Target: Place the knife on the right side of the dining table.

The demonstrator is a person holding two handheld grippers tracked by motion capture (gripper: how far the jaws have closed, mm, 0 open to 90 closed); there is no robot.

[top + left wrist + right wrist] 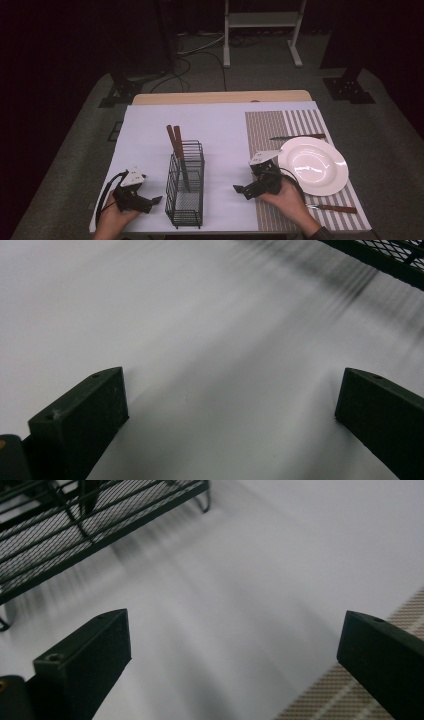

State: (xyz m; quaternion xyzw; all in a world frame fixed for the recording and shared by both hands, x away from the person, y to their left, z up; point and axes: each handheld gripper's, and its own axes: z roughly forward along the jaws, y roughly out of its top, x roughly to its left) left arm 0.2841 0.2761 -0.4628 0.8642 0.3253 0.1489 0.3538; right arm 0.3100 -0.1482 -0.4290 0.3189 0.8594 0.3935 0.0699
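Between both claws — wire basket (185, 186) | left claw (156, 200), right claw (238, 189) — wide open, empty

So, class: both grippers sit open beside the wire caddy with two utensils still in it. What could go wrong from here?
1. The wire caddy looks light and tall; tugging a wooden-handled utensil at an angle could tip it.
2. The right gripper hovers close to the white plate, so a backward swing might knock it.
3. The knife lies near the table edge beside the right hand and could be nudged off.
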